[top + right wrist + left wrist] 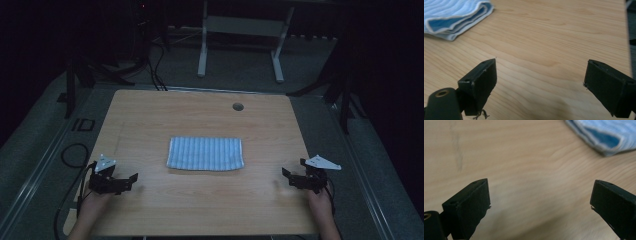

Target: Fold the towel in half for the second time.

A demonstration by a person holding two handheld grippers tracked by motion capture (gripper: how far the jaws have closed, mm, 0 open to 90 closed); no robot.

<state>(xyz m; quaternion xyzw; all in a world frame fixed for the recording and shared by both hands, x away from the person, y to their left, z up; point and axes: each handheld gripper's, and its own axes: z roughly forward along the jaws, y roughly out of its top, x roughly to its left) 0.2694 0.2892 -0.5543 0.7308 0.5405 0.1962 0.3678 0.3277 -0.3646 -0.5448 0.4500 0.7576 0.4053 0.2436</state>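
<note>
At the left edge of the pale wooden table (150,120), left gripper (131,180) resting low near the front corner, held in a hand (91,205) coming in from below, jaws spread wide and pointing inward toward the middle. Nothing between those jaws in the left gripper view (540,200), just bare wood grain; a corner of the folded cloth (606,135) up at the top right, well apart from the tips.

In the middle of the table, a blue-and-white striped folded cloth (205,153), lying flat as a neat rectangle, long side across the table, several layers visible at its edge in the gripper views. Apart from both grippers, untouched at this moment. A small round cable hole (238,106) in the tabletop farther back, clear of the cloth.

At the right, right gripper (292,176) near the front right edge, held in the other hand (320,202), jaws likewise wide open and aimed inward. In the right gripper view (540,75) empty wood between the jaws; folded edges of the cloth (454,17) at the top left, some way off.

Judged from this layout: either a start or a finish. Cloth already folded and squared, both grippers empty and parked symmetrically on either side. If folding was the work, seemingly done; if unfolding or a further fold is meant, all of it left, beginning with a reach inward to the cloth's near corners.
</note>
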